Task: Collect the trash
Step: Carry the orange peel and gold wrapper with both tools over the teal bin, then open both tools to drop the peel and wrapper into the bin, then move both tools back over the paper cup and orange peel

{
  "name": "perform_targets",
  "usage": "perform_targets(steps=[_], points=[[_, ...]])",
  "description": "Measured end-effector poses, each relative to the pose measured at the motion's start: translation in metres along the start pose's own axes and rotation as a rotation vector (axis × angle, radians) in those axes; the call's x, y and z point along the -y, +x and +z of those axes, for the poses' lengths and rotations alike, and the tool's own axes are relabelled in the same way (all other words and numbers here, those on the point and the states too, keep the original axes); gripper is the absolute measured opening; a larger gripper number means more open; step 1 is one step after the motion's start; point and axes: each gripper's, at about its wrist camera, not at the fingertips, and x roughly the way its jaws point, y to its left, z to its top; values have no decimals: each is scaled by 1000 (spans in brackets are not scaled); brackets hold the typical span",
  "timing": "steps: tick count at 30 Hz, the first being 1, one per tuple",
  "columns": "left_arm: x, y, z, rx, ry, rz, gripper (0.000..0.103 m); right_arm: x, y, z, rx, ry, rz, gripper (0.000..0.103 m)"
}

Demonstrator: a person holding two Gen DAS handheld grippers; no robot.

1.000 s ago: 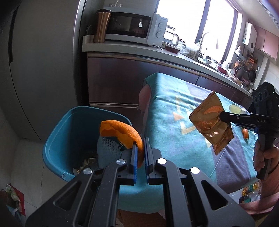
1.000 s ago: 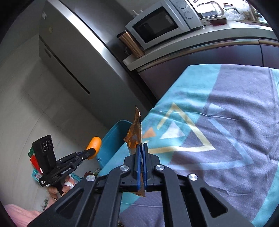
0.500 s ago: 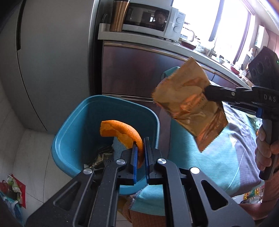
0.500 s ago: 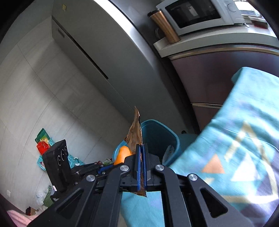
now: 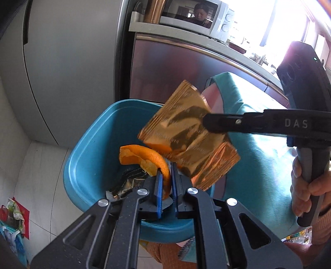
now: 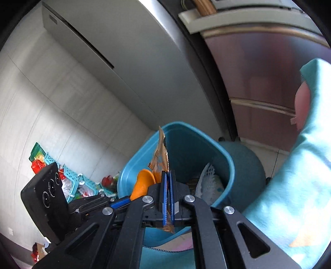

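My left gripper [image 5: 166, 175] is shut on an orange peel [image 5: 144, 158] and holds it over the blue trash bin [image 5: 86, 157]. My right gripper [image 6: 168, 186] is shut on a copper foil wrapper [image 6: 160, 157], also over the bin [image 6: 206, 142]. In the left wrist view the wrapper [image 5: 186, 132] hangs just above and right of the peel, clamped by the right gripper [image 5: 209, 122]. In the right wrist view the peel [image 6: 142, 182] and the left gripper [image 6: 124, 199] sit low left. Crumpled trash [image 5: 126, 182] lies in the bin.
A grey fridge [image 5: 72, 62] stands behind the bin, with steel cabinets [image 5: 175, 68] and a microwave [image 5: 196, 14] beside it. A table under a teal cloth [image 5: 258, 155] is at the right. Baskets and bags [image 6: 68, 175] lie on the floor at the left.
Both grippers have moved from over the table edge to above the bin. The wrapper has come left and now overlaps the peel. Both grips stay shut.
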Motion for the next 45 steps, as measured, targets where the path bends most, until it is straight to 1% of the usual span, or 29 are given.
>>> perform_targets(steps=[4, 6, 8, 15, 18, 22, 25, 28, 31, 36, 38, 42, 45], points=[[-8, 7, 0, -7, -21, 11, 10, -6, 10, 1, -24, -4, -13, 5], [-10, 11, 2, -13, -31, 12, 10, -9, 12, 4, -33, -12, -25, 10], [-11, 13, 1, -14, -38, 13, 10, -9, 15, 6, -37, -13, -31, 12], [-13, 18, -1, -19, -47, 17, 14, -1, 8, 2, -26, 0, -19, 13], [-10, 17, -2, -15, -38, 20, 17, 1, 1, -1, -17, -3, -12, 15], [-5, 13, 0, -3, -24, 18, 17, 2, -15, -10, 3, -18, -8, 19], [5, 3, 2, 25, -6, 17, 18, 2, -33, -18, 28, -37, -2, 21], [17, -11, 4, 64, 17, 1, 22, 3, -57, -28, 66, -61, 0, 27], [36, -27, 4, 108, 52, -30, 24, 6, -85, -39, 108, -75, -4, 28], [80, -44, 7, 154, 129, -121, 28, 20, -140, -60, 205, -72, -42, 29], [100, -47, 7, 161, 163, -162, 28, 29, -164, -70, 246, -62, -72, 29], [145, -48, 7, 161, 221, -249, 29, 53, -209, -93, 315, -20, -133, 34], [181, -47, 4, 152, 270, -309, 29, 73, -238, -113, 358, 29, -177, 35]])
